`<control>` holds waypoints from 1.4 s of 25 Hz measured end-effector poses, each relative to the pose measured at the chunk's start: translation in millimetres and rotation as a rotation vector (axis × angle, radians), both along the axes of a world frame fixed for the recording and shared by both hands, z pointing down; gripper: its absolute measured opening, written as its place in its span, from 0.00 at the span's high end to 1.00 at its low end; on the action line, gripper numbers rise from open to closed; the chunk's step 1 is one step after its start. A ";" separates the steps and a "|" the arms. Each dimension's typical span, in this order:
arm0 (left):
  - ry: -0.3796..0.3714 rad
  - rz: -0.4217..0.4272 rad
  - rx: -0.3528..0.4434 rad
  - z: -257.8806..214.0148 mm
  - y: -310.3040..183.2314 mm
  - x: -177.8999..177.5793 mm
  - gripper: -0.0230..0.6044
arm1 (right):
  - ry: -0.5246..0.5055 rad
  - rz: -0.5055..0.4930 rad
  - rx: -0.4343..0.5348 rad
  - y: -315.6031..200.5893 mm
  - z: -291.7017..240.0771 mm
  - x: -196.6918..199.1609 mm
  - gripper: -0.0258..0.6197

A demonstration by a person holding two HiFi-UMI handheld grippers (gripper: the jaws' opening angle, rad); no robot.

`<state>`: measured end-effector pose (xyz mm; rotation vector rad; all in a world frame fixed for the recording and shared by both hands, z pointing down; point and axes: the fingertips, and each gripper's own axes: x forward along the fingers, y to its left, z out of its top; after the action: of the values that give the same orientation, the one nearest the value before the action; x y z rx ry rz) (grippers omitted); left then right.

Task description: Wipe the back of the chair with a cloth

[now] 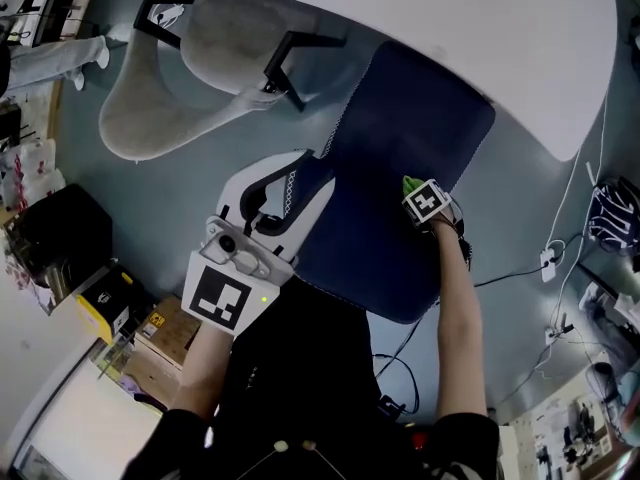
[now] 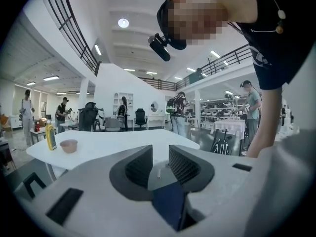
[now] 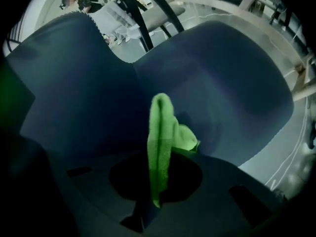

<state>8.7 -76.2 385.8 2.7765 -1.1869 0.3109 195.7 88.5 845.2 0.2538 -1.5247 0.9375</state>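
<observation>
- Left claw [image 2: 160, 166] is closest in. Its jaws are almost together, pinching the blue edge of the chair back [image 1: 400, 158]. I'd say that's the anchor hand, so hold firm or the chair will swivel away under the wipe.
- Right claw [image 3: 158, 174] is clamped tight on the green cloth [image 3: 162, 127]. Only a folded strip and a small flap poke out past the jaws.
- The cloth sits against the blue back, roughly mid-panel and nearer the right side.
- My tip: angle the claw so the cloth meets the fabric, not the hard jaw tips. Go in long overlapping passes, edge to edge.
- With so little cloth showing, press lightly.
- Further out are the grey seat [image 1: 175, 98] and the white table [image 1: 450, 13], both out of the way.
</observation>
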 end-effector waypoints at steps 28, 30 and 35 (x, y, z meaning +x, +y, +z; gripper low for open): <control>0.090 0.088 0.043 -68.1 9.2 22.8 0.80 | -0.526 0.073 -0.057 52.7 -235.0 -84.1 0.93; 0.108 0.088 0.049 -74.9 9.2 25.1 0.80 | -0.572 0.092 -0.023 60.9 -263.3 -88.1 0.93; 0.135 0.091 0.060 -85.4 8.8 28.6 0.80 | -0.681 0.094 0.033 82.9 -325.1 -92.7 0.93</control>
<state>37.2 -67.4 300.4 2.8562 -1.0584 0.0950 103.0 171.4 520.1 0.0216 -2.1647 1.1409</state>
